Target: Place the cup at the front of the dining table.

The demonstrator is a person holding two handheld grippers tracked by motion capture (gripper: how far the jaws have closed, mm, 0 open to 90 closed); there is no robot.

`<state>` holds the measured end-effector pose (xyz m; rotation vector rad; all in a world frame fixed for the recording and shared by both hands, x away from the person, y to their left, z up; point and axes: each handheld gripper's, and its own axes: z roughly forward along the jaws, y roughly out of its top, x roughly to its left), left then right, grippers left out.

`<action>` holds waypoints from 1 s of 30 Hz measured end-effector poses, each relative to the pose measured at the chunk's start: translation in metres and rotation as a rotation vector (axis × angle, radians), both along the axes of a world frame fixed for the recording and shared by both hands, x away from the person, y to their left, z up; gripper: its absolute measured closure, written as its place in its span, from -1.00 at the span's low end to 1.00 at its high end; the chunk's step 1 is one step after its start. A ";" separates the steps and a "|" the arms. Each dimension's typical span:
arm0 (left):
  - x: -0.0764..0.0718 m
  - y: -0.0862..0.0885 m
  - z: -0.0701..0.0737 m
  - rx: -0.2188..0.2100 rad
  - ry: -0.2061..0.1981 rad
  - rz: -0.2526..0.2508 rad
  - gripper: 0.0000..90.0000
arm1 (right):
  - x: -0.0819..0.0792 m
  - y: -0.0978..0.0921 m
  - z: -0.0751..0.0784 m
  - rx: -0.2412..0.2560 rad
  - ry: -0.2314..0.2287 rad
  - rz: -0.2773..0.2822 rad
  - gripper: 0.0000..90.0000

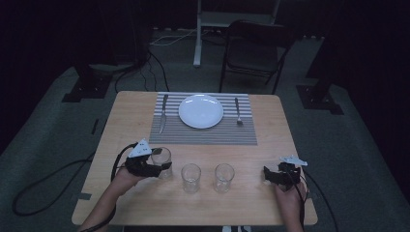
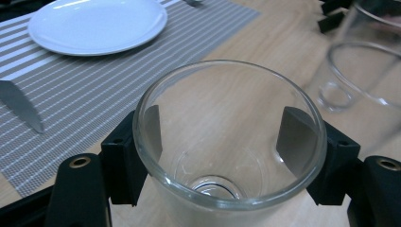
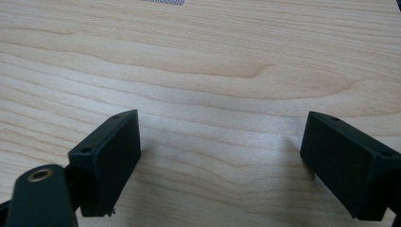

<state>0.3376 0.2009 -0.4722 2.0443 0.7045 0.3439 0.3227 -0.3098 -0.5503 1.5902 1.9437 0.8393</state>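
Dim room, wooden table (image 1: 145, 203): my left hand-held gripper (image 1: 162, 166) pinches the leftmost glass (image 2: 227, 142) near the table's front edge; the right hand-held gripper (image 3: 220, 161) rests spread and empty. A slack squeeze could let the smooth glass slip.

Left claw (image 1: 162, 166): we see black blocky jaws, brass-ringed screw holes, a grey three-cornered plate, a black trailing cable.
Right claw (image 1: 267, 175): we see the same black build, grey plate, cable.

L tongs (image 2: 230, 151) round glass (image 2: 227, 189), plate (image 2: 97, 26) behind
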 end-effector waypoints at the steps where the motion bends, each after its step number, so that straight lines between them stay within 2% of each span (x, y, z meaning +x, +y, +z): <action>1: 0.006 -0.002 0.003 -0.005 -0.005 0.012 -0.35 | 0.000 0.000 0.000 0.000 0.000 0.000 -0.71; 6: 0.018 -0.008 0.007 0.015 -0.002 0.032 -0.35 | 0.000 0.000 0.000 0.000 0.000 -0.001 -0.71; 10: 0.029 -0.013 0.010 0.010 -0.008 0.063 -0.35 | 0.000 0.000 0.000 0.001 0.000 -0.001 -0.71; 12: 0.037 -0.017 0.011 0.023 -0.002 0.085 -0.35 | 0.000 0.000 0.000 0.000 0.000 0.000 -0.71; 14: 0.041 -0.018 0.012 0.032 -0.003 0.086 -0.35 | 0.000 0.000 0.000 0.001 0.000 -0.001 -0.71; 17: 0.053 -0.021 0.014 0.018 -0.001 0.127 -0.35 | 0.000 0.000 0.000 0.001 0.000 -0.001 -0.71; 20: 0.060 -0.023 0.016 0.014 -0.002 0.142 -0.35 | 0.000 0.000 0.000 0.000 0.000 -0.001 -0.71; 30: 0.092 -0.032 0.018 0.020 -0.020 0.251 -0.36 | 0.000 0.000 0.000 0.000 0.000 -0.001 -0.71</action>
